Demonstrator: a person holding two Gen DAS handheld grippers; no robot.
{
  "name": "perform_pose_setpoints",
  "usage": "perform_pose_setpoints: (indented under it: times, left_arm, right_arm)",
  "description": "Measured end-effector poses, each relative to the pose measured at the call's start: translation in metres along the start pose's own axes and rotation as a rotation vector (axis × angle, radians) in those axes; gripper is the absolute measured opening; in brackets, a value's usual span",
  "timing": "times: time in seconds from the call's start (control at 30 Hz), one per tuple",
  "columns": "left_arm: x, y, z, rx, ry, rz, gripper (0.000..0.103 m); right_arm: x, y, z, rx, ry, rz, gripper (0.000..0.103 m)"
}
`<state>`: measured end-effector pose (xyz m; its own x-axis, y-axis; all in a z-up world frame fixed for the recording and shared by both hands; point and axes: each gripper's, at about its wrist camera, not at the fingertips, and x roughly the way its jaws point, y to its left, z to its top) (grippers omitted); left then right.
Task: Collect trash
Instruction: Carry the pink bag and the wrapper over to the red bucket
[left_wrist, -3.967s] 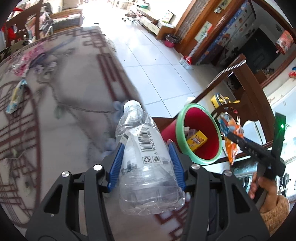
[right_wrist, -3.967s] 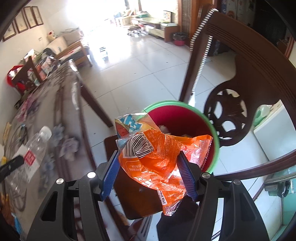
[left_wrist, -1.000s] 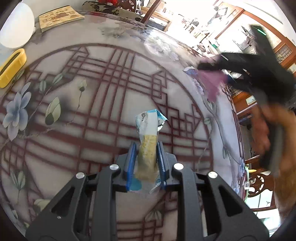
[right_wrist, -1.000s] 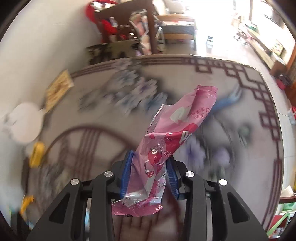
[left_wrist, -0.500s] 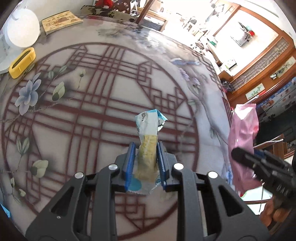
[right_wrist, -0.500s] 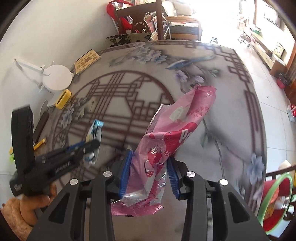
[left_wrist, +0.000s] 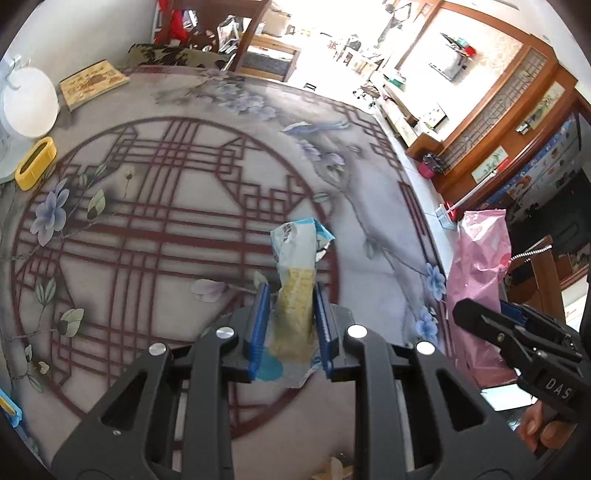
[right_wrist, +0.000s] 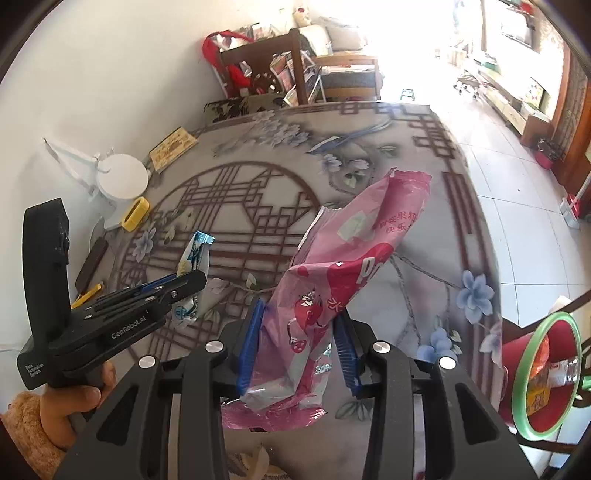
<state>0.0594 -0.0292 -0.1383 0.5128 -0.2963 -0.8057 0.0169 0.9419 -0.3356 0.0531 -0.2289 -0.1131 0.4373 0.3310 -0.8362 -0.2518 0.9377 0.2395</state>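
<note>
While "DAS" marks the right gripper (left_wrist: 480, 314) — "GenRobot.AI" marks the left gripper (right_wrist: 192, 280).

Red bin (right_wrist: 543, 373) cut by the frame edge, contents partly hidden, wrapper print unreadable

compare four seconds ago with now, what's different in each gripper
Then the left gripper held a clear plastic bottle and the right gripper an orange snack bag over the red bin. Both are gone from the jaws; the left is now shut on a blue and yellow wrapper, the right on a pink wrapper, over the table. The bin is unmoved.
</note>
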Motion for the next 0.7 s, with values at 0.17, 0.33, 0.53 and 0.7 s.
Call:
perform_pose_setpoints:
  times: [0.17,0.33,0.53,0.7]
  left_arm:
    - [-0.008,-0.019,-0.005,0.032,-0.01,-0.017,0.023]
    - [-0.01,-0.037,-0.009,0.07,-0.008,-0.035,0.023]
    - [-0.009,-0.055,-0.012,0.11,-0.002,-0.051,0.023]
    - [-0.007,-0.067,-0.015,0.14,0.008,-0.064,0.023]
  right_arm:
    - [-0.018,-0.009,-0.012,0.02,-0.025,-0.023,0.038]
    - [-0.032,-0.019,-0.021,0.044,-0.043,-0.041,0.038]
    - [-0.042,-0.032,-0.031,0.069,-0.059,-0.06,0.038]
    - [-0.048,-0.041,-0.038,0.096,-0.067,-0.075,0.038]
